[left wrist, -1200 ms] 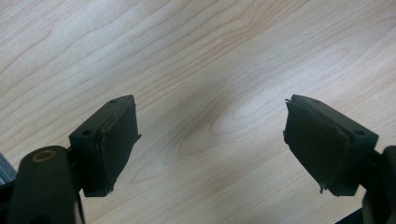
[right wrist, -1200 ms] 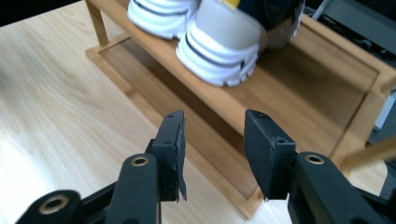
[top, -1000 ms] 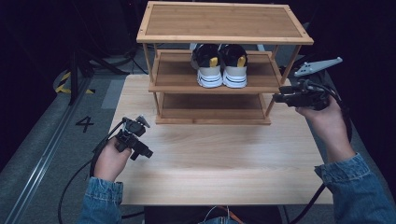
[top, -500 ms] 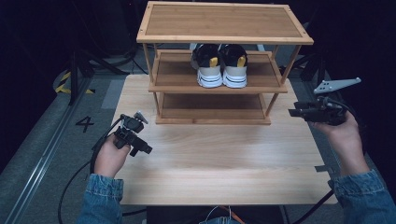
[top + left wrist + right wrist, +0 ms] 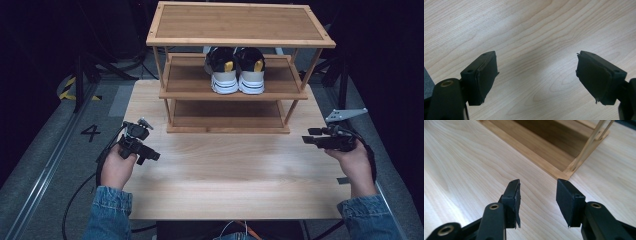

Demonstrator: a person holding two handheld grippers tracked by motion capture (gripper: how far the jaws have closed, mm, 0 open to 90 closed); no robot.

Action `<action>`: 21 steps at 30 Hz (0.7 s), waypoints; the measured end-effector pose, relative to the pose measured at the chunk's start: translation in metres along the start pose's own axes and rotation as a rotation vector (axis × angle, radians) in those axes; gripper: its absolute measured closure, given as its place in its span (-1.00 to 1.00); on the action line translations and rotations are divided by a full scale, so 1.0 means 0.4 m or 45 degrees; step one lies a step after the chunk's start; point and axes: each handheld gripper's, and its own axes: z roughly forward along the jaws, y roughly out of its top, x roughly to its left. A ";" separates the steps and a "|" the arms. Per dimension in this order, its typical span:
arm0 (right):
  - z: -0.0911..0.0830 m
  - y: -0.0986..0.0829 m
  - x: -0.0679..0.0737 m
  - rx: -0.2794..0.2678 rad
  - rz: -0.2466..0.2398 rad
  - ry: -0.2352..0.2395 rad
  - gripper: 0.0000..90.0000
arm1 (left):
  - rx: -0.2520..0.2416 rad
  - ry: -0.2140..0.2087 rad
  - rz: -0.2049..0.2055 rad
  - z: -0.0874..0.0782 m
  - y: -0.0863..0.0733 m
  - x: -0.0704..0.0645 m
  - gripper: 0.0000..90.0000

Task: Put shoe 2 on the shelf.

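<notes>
Pair of shoes (image 5: 236, 72), white soles with black uppers and yellow heel tabs, standing side by side on the middle shelf of the wooden rack (image 5: 239, 41), heels toward the person, touching or nearly touching each other. Top shelf and bottom shelf bare. Rack sits at the far end of the table (image 5: 225, 185).

Right gripper (image 5: 311, 136) held above the table's right edge, well apart from the shoes, pointing left across the front of the rack. Its jaws stand parted with nothing between them; in the right gripper view (image 5: 537, 201) the gap frames bare wood and the rack's bottom corner post.

Left gripper (image 5: 150, 156) low over the table near the left edge, aimed down. Its jaws are spread wide (image 5: 536, 78), empty, plain tabletop below.

Judgement: the shoes look placed and both hands are clear of the rack, so this reads as a pause between steps or the end of the shelving. If more is to be done with the shoes, the next move calls for lifting a gripper to middle-shelf height and going in under the top shelf without knocking the posts.

Writing: a "4" (image 5: 90, 132) marked on the floor left of the table. No brand readable on the shoes.
</notes>
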 end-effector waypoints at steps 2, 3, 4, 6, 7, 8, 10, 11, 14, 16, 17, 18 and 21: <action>0.027 -0.013 -0.003 0.049 -0.009 0.000 0.24 | 0.010 -0.005 0.001 0.006 0.000 0.003 -0.60; 0.035 -0.020 -0.005 0.046 0.007 -0.001 0.27 | 0.010 -0.002 0.005 0.010 0.000 0.004 -0.60; 0.043 -0.027 -0.007 0.040 0.018 -0.003 0.29 | 0.020 -0.009 -0.001 0.014 0.000 0.005 -0.60; 0.057 -0.037 -0.011 0.052 0.028 -0.004 0.30 | 0.032 -0.007 -0.003 0.022 -0.001 0.011 -0.60; 0.067 -0.045 -0.013 0.050 0.028 -0.008 0.33 | 0.034 -0.007 -0.016 0.027 -0.003 0.013 -0.60; 0.078 -0.054 -0.016 0.053 0.040 0.000 0.35 | 0.042 -0.013 -0.016 0.029 -0.003 0.016 -0.60; 0.092 -0.065 -0.019 0.073 0.048 -0.010 0.35 | 0.037 -0.006 -0.018 0.035 -0.005 0.023 -0.60; 0.098 -0.072 -0.020 0.073 0.051 -0.016 0.35 | 0.040 -0.013 -0.026 0.038 -0.006 0.026 -0.60; 0.126 -0.099 -0.026 0.068 0.071 -0.032 0.34 | 0.030 -0.007 -0.039 0.049 -0.008 0.033 -0.60; 0.140 -0.115 -0.032 0.041 0.088 -0.042 0.34 | 0.032 -0.008 -0.044 0.057 -0.008 0.038 -0.60; 0.140 -0.115 -0.032 0.041 0.088 -0.042 0.34 | 0.032 -0.008 -0.044 0.057 -0.008 0.038 -0.60; 0.152 -0.132 -0.036 0.000 0.126 -0.042 0.29 | 0.019 -0.006 -0.050 0.061 -0.009 0.040 -0.60; 0.158 -0.142 -0.038 -0.042 0.135 -0.052 0.26 | 0.009 -0.002 -0.053 0.064 -0.009 0.041 -0.60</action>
